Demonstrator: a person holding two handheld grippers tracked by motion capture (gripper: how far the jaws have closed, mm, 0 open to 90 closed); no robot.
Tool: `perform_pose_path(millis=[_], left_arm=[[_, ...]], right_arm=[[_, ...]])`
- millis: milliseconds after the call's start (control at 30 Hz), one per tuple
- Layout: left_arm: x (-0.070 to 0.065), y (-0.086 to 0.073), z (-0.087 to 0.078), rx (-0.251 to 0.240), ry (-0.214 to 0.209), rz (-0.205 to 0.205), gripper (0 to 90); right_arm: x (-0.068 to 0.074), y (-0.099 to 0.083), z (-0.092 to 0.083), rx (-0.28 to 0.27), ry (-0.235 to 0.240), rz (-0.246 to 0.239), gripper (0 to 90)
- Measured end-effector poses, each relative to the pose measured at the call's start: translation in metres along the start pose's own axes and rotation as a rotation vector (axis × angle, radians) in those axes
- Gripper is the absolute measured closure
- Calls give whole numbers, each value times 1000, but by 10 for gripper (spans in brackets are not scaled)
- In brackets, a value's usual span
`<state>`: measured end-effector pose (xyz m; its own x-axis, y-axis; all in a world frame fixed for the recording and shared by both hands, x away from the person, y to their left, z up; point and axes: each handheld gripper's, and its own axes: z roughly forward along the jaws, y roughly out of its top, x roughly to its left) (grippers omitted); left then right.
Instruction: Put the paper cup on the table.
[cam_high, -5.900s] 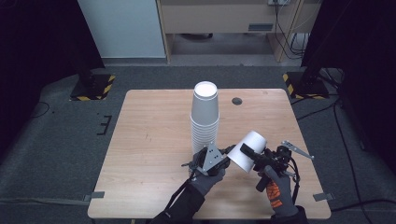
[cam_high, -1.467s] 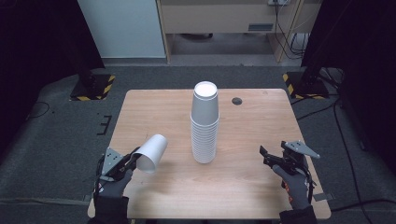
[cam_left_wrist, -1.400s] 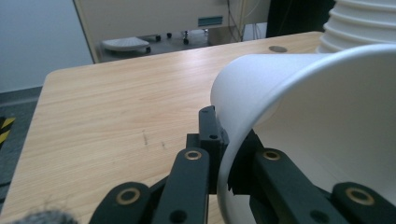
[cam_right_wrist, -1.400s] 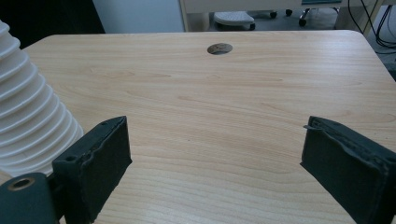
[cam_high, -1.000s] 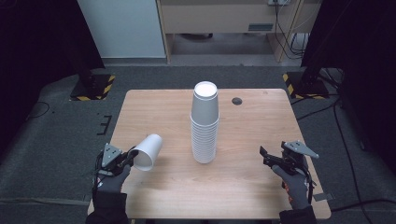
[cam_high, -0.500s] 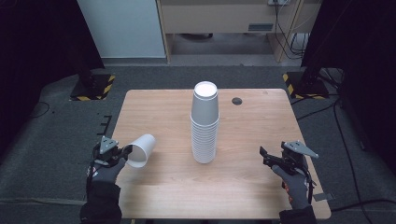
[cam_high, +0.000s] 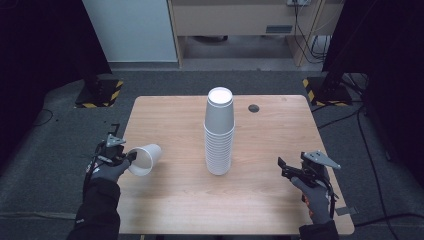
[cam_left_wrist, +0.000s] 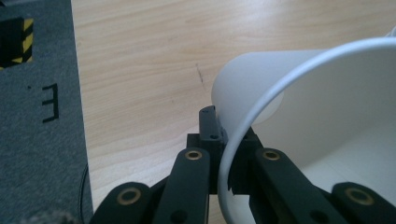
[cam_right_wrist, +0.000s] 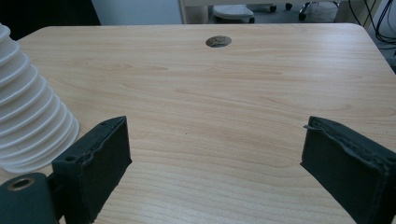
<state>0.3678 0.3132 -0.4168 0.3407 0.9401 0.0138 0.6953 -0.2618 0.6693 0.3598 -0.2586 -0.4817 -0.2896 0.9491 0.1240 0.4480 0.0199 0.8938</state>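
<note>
A tall stack of white paper cups (cam_high: 219, 131) stands upside down at the middle of the wooden table (cam_high: 170, 112). My left gripper (cam_high: 131, 159) is shut on the rim of a single white cup (cam_high: 145, 159), held on its side above the table's left edge. In the left gripper view the rim of the cup (cam_left_wrist: 299, 93) runs between the closed jaws (cam_left_wrist: 225, 161). My right gripper (cam_high: 283, 167) hovers near the table's right front with its jaws wide open and nothing between them. The stack (cam_right_wrist: 28, 116) sits to its left in the right gripper view.
A dark round cable hole (cam_high: 254, 108) lies in the table behind the stack, and the hole (cam_right_wrist: 218, 41) also shows in the right gripper view. Grey carpet surrounds the table, with yellow-black striped stand feet (cam_high: 100, 95) at the back corners.
My left gripper has carried the single cup further left and slightly up, out to the table's left edge. The right gripper has stayed where it was.
</note>
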Motion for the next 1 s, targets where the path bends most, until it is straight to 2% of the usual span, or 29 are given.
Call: perform_pose_path(millis=[133,267,467,800,1000], left_arm=[[1,4,4,104,-5,27,863],[0,7,7,185,-11,41,863],[0,10,10,293,-45,14,862],[-2,15,16,429,-75,-18,862],[-2,16,18,485,-85,-48,864]], right_arm=[[0,0,0,2,4,1,80],[0,0,1,2,2,0,80],[0,0,1,3,7,0,80],[0,0,1,5,9,1,80],[0,0,1,5,10,2,80]])
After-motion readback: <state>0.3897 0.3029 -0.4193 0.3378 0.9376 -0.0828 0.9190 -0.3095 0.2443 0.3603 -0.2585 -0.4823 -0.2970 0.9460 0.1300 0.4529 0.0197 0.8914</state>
